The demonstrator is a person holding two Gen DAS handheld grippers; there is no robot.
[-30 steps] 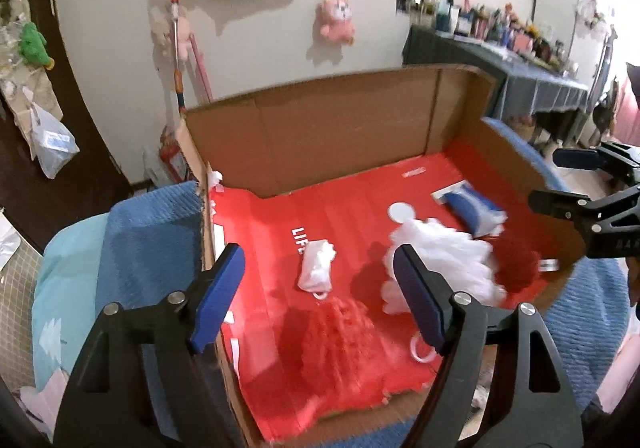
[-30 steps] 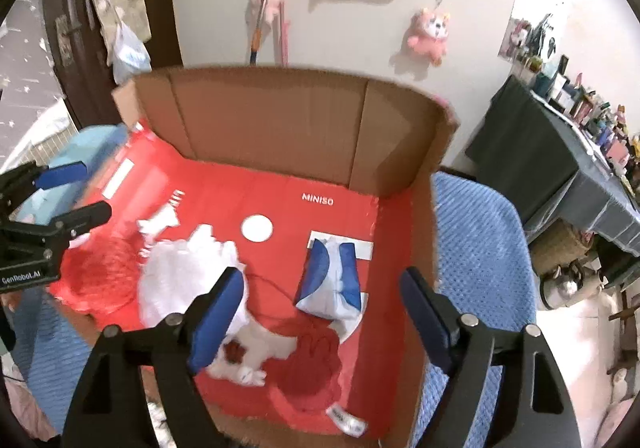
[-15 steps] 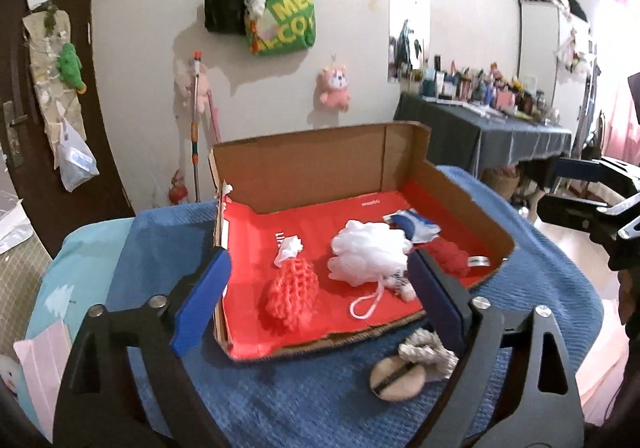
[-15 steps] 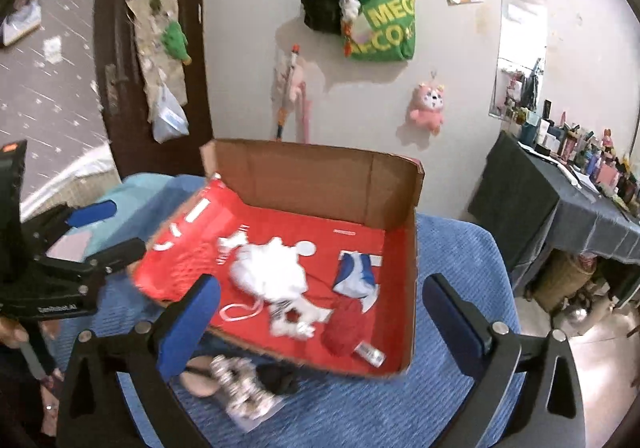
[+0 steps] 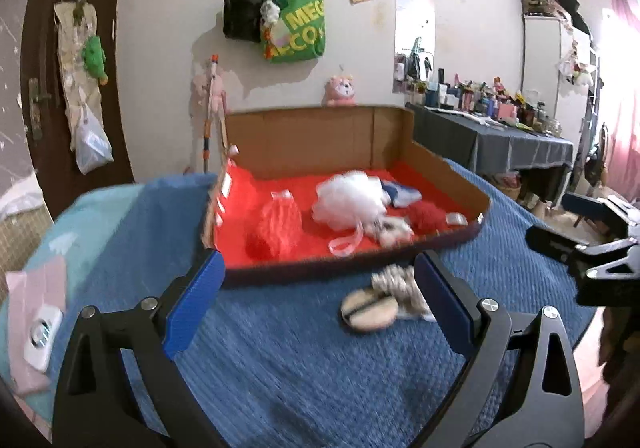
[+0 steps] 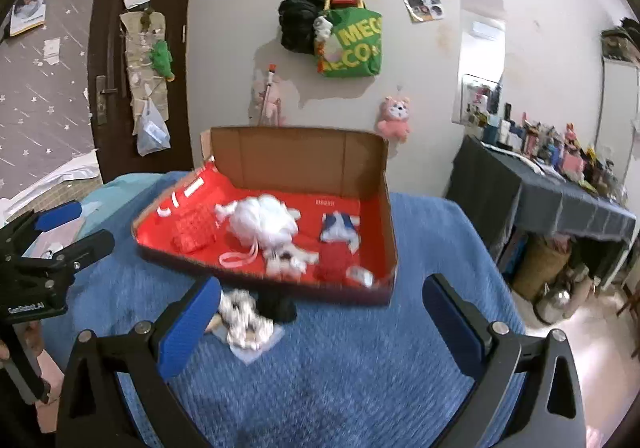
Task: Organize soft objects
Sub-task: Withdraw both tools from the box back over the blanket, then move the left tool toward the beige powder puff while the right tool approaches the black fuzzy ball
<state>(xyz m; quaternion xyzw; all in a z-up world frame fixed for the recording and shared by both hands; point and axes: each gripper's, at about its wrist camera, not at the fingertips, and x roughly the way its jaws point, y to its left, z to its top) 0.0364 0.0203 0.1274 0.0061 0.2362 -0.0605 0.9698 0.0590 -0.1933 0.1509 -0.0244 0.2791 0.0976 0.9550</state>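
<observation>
A cardboard box with a red lining (image 5: 448,171) (image 6: 390,215) sits on a blue blanket. In it lie a red mesh puff (image 5: 276,224) (image 6: 194,230), a white bath puff (image 5: 348,201) (image 6: 264,224), a blue-and-white pouch (image 6: 339,228), a red knit item (image 6: 334,262) and a small white plush (image 6: 288,262). In front of the box lie a round beige pad (image 5: 370,310) and a striped cloth bundle (image 5: 400,284) (image 6: 240,318). My left gripper (image 5: 316,304) and right gripper (image 6: 320,322) are open, empty, and held back over the blanket.
A dark object (image 6: 278,308) lies at the box's front edge. A dark-clothed table (image 5: 492,143) with bottles stands at the right. A pink cloth with a white device (image 5: 36,332) lies at the left. Bags (image 6: 352,43) hang on the far wall.
Both grippers have pulled back and away from the box, which now looks smaller and farther. The pad and cloth bundle in front of the box have come into view.
</observation>
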